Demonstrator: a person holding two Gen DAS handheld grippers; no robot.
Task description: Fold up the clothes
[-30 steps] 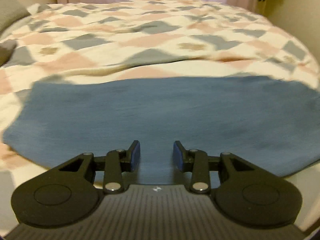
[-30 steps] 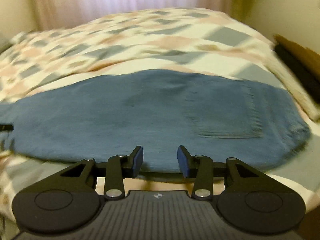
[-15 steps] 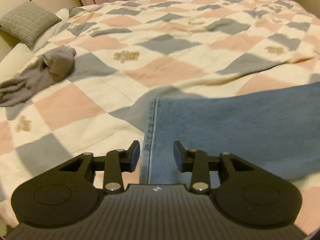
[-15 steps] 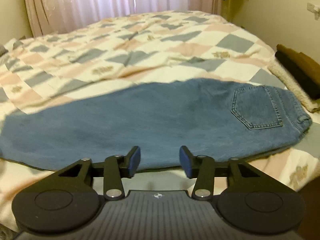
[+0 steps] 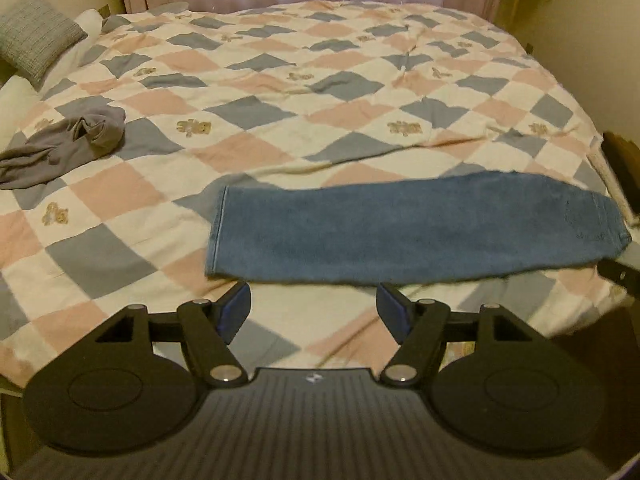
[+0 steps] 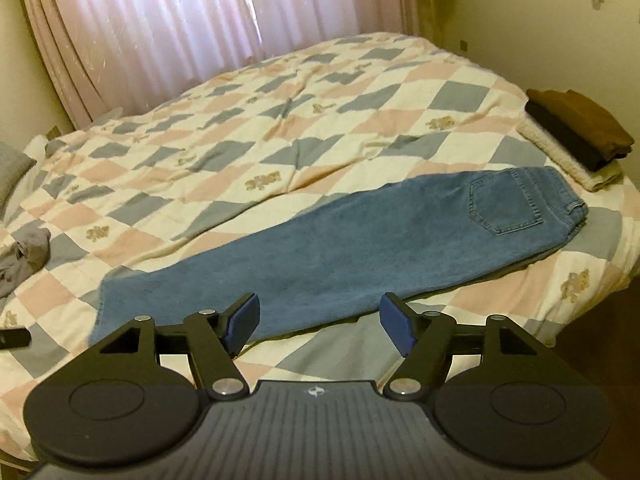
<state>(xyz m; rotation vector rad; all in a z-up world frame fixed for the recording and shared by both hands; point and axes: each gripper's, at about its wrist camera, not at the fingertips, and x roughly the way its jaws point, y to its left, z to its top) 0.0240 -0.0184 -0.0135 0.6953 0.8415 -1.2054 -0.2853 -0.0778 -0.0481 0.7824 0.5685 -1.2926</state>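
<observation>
Far left on the quilt [image 5: 248, 152]: grey pillow [image 5: 36, 36] at the edge, crumpled grey garment [image 5: 68, 140] below it, well apart from the jeans.

Left gripper [image 5: 314, 312]: jaws wide, empty, hovering above the near quilt edge just short of the jeans' hem end.

Jeans [image 5: 400, 232] lie flat across the near part of the bed, legs stacked, hem left, waist right, back pocket [image 6: 504, 204] facing up.

Right gripper [image 6: 320, 316]: jaws wide, empty, near the jeans' near edge.

Far right: folded stack [image 6: 580, 132], brown on top, near the waist.
</observation>
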